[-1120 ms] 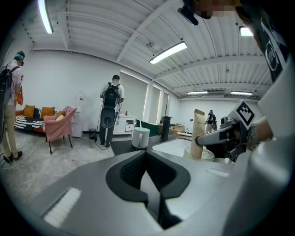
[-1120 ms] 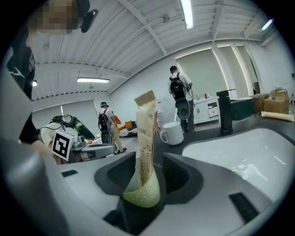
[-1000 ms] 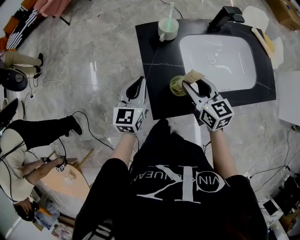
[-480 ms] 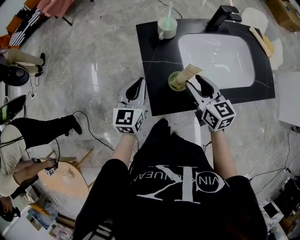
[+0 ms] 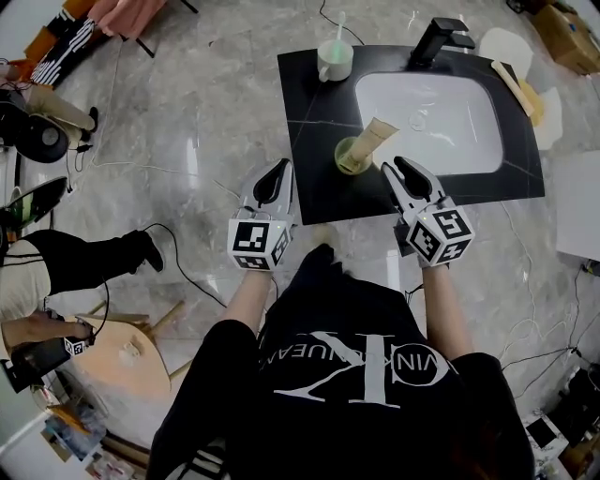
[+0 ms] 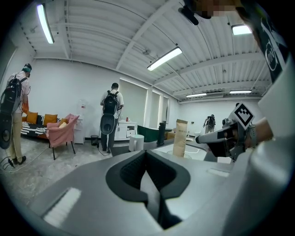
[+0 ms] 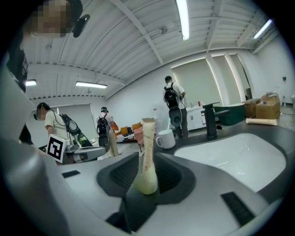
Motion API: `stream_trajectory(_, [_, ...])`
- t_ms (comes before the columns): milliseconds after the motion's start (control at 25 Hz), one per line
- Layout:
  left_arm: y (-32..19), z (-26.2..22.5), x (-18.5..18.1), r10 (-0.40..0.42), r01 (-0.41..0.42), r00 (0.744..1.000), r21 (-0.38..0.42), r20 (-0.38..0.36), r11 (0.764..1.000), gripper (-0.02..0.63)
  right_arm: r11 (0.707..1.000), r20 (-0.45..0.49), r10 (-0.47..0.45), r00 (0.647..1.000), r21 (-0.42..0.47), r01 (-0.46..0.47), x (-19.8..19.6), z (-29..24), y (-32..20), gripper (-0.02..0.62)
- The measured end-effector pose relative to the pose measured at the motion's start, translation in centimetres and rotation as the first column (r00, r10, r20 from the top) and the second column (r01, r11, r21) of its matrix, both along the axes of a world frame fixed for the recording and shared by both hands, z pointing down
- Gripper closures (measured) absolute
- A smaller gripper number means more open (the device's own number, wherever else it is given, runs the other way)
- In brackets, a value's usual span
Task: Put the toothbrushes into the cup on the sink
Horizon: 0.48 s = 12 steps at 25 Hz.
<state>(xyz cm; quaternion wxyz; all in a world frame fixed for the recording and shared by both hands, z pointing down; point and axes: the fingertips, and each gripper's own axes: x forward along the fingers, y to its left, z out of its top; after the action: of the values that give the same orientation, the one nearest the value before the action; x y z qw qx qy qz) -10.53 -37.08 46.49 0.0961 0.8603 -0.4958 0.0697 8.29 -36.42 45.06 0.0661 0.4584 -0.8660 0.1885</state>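
A white cup [image 5: 335, 60] with a mint toothbrush [image 5: 338, 26] in it stands at the far left corner of the black sink counter [image 5: 314, 141]. Near the front edge, a beige tube [image 5: 367, 141] stands tilted in a pale green round holder [image 5: 349, 157]. My right gripper [image 5: 396, 167] sits just right of that tube, apart from it, its jaws closing with nothing between them. In the right gripper view the tube [image 7: 147, 152] rises just beyond the gripper [image 7: 146, 171], with the cup [image 7: 166, 138] behind. My left gripper [image 5: 277, 167] hovers off the counter's left front, shut and empty.
A white basin [image 5: 433, 117] fills the counter's middle, with a black faucet [image 5: 439, 37] behind it. A wooden brush [image 5: 518, 80] lies on white cloths at the right end. Cables cross the marble floor; a seated person [image 5: 56, 272] and a round stool [image 5: 127, 356] are to the left.
My right gripper has let go of the beige tube and drawn back toward me. The tube stays leaning in its holder. The left gripper has not moved.
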Motion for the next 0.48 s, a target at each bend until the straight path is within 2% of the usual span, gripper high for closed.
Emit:
stream_trajectory(200, [1.5,-0.9,0.2,0.0,0.0,1.0,0.017,0.002,1.0,0.595,1.0,-0.004,-0.004,1.0,0.022,0.004,0.3,-0.8,1.3,0.529])
stream_trajectory(480, [2.9,-2.3,0.0,-0.017,0.017,1.0,0.049,0.005,0.999,0.595,0.999,-0.009,-0.024,1.0,0.049,0.024,0.1,-1.7,2.8,0.541])
